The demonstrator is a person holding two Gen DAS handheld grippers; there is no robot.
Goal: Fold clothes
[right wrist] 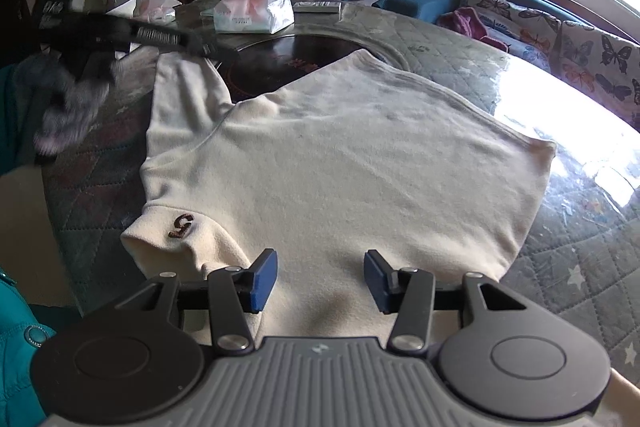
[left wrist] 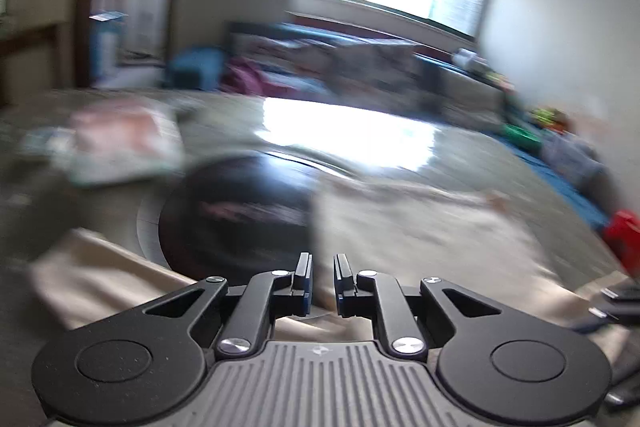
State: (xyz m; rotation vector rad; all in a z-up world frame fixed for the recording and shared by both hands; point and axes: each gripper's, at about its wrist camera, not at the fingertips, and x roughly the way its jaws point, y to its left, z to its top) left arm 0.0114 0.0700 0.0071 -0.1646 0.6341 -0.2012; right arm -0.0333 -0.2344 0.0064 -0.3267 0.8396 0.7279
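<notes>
A cream sweater lies flat on a round table, its collar with a brown "5" mark at the near left and one sleeve running away at the left. My right gripper is open just above the sweater's near part, holding nothing. My left gripper has its jaws nearly together with a narrow gap and nothing between them; it hovers over cream fabric in a blurred view. It also shows in the right wrist view as a blurred black tool over the sleeve.
The table has a quilted cover under glass and a dark round centre. Tissue packs and a remote lie at the far side. A sofa with butterfly cushions stands at the right.
</notes>
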